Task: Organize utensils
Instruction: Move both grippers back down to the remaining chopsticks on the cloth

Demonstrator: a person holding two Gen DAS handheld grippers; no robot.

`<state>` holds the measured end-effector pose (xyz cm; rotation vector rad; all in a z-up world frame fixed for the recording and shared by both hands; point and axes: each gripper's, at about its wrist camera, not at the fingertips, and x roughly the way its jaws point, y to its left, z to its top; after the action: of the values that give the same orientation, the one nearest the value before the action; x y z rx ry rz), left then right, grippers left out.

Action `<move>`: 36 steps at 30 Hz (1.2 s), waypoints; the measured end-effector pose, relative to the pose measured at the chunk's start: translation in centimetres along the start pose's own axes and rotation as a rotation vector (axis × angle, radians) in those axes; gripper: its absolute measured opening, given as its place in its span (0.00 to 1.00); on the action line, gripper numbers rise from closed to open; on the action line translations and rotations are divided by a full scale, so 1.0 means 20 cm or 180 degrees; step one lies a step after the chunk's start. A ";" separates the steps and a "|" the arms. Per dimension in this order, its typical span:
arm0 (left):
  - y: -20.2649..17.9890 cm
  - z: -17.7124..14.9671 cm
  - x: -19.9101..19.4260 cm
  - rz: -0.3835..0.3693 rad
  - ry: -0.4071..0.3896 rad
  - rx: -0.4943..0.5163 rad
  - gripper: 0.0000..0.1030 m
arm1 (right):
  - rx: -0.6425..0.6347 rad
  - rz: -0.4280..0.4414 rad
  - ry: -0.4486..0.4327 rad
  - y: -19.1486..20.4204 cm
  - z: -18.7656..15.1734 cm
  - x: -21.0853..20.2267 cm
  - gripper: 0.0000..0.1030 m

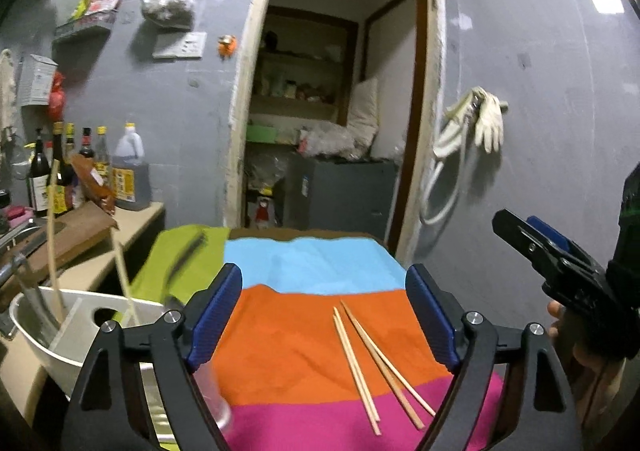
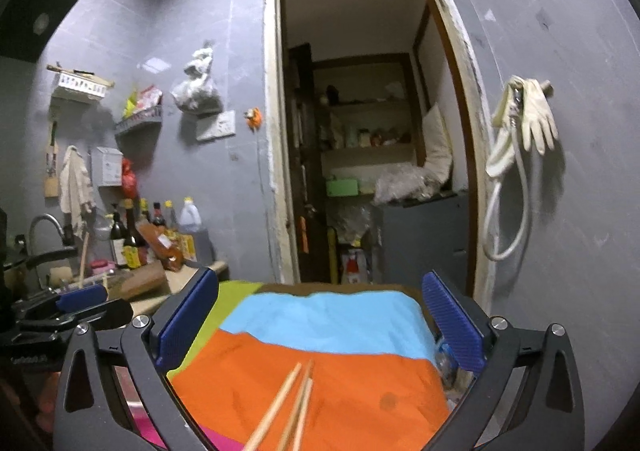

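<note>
Grey tiled walls fill both views, with an open doorway (image 1: 332, 91) at centre leading into a cluttered storeroom, and pale gloves (image 1: 486, 123) hanging on the wall at right. Below it, the bench wears a striped cloth (image 1: 304, 335): green, blue, orange and pink bands running across the lower middle of the frame. At far left sits a counter lined with bottles (image 1: 60, 171) and a jug.

On to the white utensil holder (image 1: 76, 331) at lower left of the left wrist view: a metal utensil stands in it, and two pale sticks lean out of it, tilting up and left.

Now the chopsticks (image 1: 372, 363): three loose on the cloth, lower centre-right, lying across the orange and pink bands, long axes running from upper left to lower right, fanning apart toward the near edge.

The left hand-held gripper (image 1: 324, 315) is spread wide, nothing between its blue pads. The right hand-held gripper (image 2: 320, 331) is released too, jaws wide, the chopsticks lying below and between them, untouched.
</note>
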<state>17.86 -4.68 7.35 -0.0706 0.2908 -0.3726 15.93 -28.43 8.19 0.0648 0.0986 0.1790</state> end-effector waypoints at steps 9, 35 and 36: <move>-0.08 -0.18 0.16 -0.0019 0.0426 0.0044 0.77 | 0.0045 -0.0099 0.0504 -0.13 -0.13 0.08 1.00; 0.02 -0.42 0.64 -0.0226 0.1878 -0.0287 0.45 | 0.0014 0.0444 0.2087 -0.13 -0.46 0.44 0.53; 0.03 -0.42 0.65 -0.0235 0.1904 -0.0292 0.44 | 0.0004 0.0471 0.2125 -0.13 -0.47 0.44 0.52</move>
<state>27.18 -9.14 -4.30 -0.0588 0.8986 -0.4488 24.12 -28.84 -2.11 0.0111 0.7609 0.3436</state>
